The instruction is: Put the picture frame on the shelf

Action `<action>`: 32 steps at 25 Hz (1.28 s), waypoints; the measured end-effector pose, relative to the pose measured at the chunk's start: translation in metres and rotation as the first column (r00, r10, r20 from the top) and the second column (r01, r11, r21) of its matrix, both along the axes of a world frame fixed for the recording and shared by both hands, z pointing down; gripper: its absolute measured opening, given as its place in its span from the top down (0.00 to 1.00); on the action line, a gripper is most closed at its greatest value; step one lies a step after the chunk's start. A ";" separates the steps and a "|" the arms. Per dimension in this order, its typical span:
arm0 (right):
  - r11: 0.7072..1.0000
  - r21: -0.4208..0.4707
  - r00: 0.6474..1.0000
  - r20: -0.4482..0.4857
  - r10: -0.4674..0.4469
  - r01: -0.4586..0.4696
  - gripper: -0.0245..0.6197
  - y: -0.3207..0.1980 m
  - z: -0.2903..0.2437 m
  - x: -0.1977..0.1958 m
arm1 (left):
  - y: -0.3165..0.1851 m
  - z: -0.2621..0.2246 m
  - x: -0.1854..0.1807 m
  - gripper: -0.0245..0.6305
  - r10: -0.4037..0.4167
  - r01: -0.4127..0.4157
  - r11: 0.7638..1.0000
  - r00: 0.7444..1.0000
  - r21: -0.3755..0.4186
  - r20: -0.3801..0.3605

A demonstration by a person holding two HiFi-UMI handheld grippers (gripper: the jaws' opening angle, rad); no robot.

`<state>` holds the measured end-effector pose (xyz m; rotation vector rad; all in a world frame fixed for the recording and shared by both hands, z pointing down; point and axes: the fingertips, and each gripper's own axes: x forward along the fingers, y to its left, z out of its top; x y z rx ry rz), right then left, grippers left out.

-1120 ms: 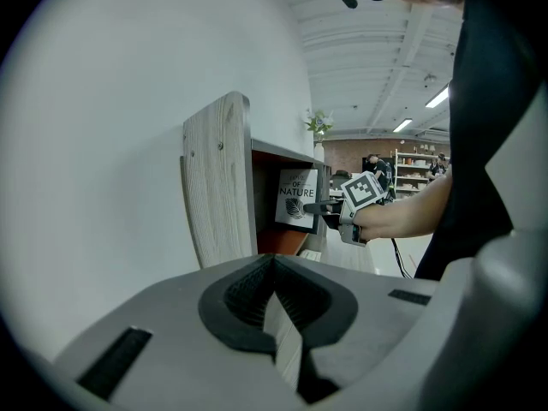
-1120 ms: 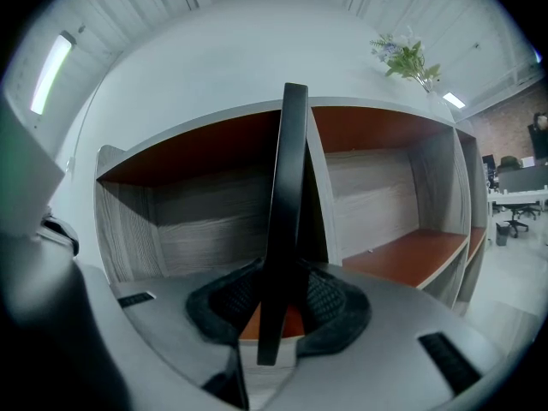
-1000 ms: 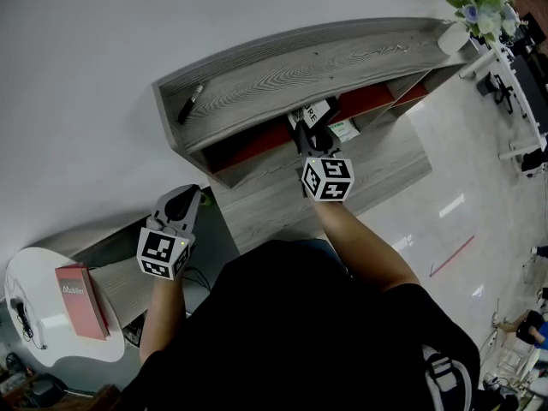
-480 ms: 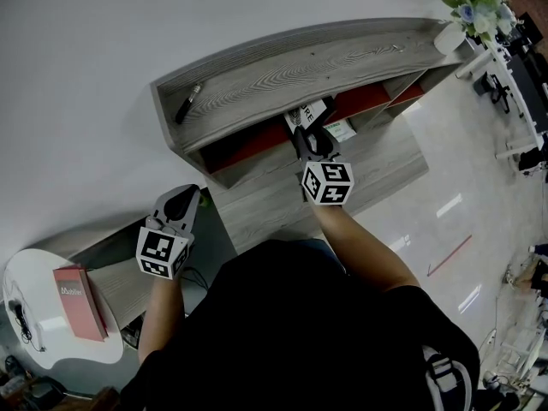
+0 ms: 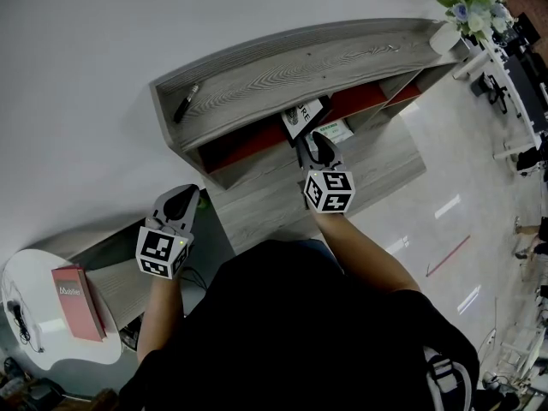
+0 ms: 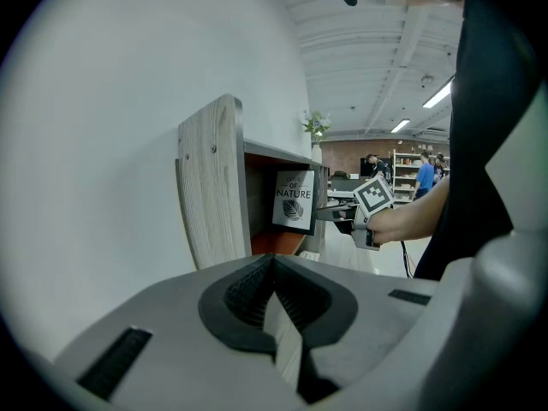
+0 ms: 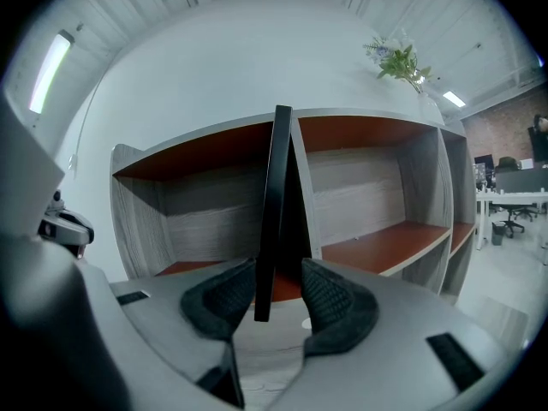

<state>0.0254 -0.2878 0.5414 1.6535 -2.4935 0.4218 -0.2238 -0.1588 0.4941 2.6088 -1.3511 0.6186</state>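
The picture frame [image 5: 301,114], black-edged with a white leaf print, stands upright in the red-floored compartment of the grey wooden shelf [image 5: 300,67]. My right gripper [image 5: 315,139] sits just in front of it, open. In the right gripper view the frame [image 7: 276,204] shows edge-on between the pads [image 7: 336,298], with a gap on each side. My left gripper [image 5: 178,200] hangs low at the left, away from the shelf, shut on nothing. The left gripper view shows the frame's print [image 6: 294,199] and the right gripper's marker cube [image 6: 374,197] beside it.
A dark pen [image 5: 189,103] lies on the shelf top. A white vase of flowers [image 5: 462,14] stands at its right end. A small white-green box [image 5: 342,130] lies in the compartment beside the frame. A round white table [image 5: 34,332] with a red book [image 5: 75,302] is lower left.
My right gripper's jaws have come off the frame and drawn back a little toward the person. The frame stays standing in the shelf. The left gripper has not moved.
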 end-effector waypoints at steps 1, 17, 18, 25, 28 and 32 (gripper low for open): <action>1.000 -0.001 1.000 -0.002 0.000 0.000 0.72 0.002 0.000 0.001 | 0.000 0.000 0.000 0.93 0.000 0.000 1.000 1.000 -0.002 0.001; 0.999 -0.011 0.999 -0.027 0.033 -0.034 0.86 0.024 0.003 0.023 | 0.007 -0.002 0.011 0.93 0.009 -0.009 1.000 1.000 0.003 -0.001; 0.999 -0.010 0.999 -0.031 0.030 -0.030 0.87 0.025 0.002 0.023 | 0.008 -0.001 0.012 0.93 0.007 -0.007 1.000 1.000 0.001 -0.003; 1.000 0.013 0.999 -0.032 -0.005 0.006 0.92 0.031 -0.011 0.022 | 0.008 -0.004 0.019 0.93 0.015 -0.015 1.000 1.000 0.014 -0.006; 1.000 0.023 0.999 -0.030 -0.019 0.020 0.92 0.033 -0.017 0.021 | 0.009 -0.005 0.020 0.93 0.014 -0.014 1.000 1.000 0.015 -0.007; 0.999 0.031 0.999 -0.029 -0.029 0.030 0.92 0.035 -0.022 0.022 | 0.010 -0.006 0.024 0.93 0.015 -0.015 1.000 1.000 0.016 -0.009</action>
